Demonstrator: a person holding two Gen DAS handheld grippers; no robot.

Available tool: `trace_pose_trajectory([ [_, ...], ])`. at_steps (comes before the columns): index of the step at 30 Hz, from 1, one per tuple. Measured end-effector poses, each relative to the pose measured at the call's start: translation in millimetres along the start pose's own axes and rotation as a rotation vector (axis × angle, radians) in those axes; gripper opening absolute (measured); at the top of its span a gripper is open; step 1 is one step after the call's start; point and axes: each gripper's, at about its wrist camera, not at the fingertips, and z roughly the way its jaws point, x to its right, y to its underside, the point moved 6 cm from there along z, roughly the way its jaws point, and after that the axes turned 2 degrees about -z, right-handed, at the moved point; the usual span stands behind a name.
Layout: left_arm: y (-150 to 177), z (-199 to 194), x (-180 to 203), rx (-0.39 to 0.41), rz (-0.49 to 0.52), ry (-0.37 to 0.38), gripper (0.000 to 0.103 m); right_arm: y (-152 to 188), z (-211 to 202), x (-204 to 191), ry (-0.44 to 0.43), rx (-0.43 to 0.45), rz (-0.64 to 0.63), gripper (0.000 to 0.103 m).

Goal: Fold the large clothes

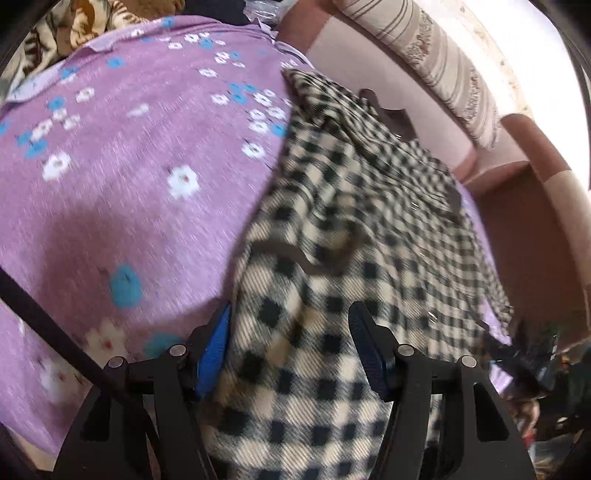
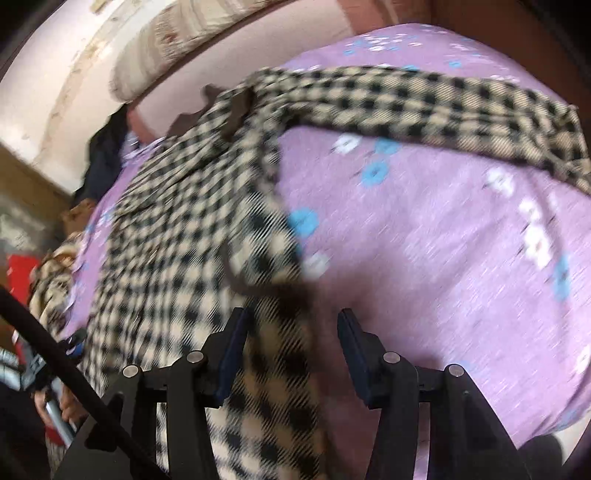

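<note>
A large cream-and-black checked garment (image 1: 354, 229) lies spread on a purple flowered bedsheet (image 1: 122, 177). My left gripper (image 1: 290, 317) is open, its jaws apart over the garment's near edge, cloth lying between the blue pads. In the right wrist view the same checked garment (image 2: 177, 236) runs from the near edge up and away, with one sleeve (image 2: 424, 99) stretched to the right across the sheet (image 2: 424, 229). My right gripper (image 2: 291, 321) is open, with a strip of the checked cloth lying between the jaws near the left finger. Both views are motion-blurred.
A pink padded headboard (image 1: 369, 59) and a striped pillow (image 1: 436, 62) stand beyond the bed. A brown patterned blanket (image 1: 85, 22) lies at the far left. The other gripper and hand (image 2: 55, 387) show at the lower left by the bed edge.
</note>
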Motion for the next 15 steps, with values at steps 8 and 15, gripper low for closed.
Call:
trace_pose_trajectory([
  [8, 21.4, -0.6, 10.3, 0.029, 0.025, -0.194, 0.007, 33.0, 6.4, -38.6, 0.041, -0.021, -0.174, 0.011],
  [15, 43.1, -38.4, 16.0, 0.047, 0.006, -0.171, 0.006, 35.8, -19.7, -23.8, -0.06, -0.047, -0.086, 0.008],
])
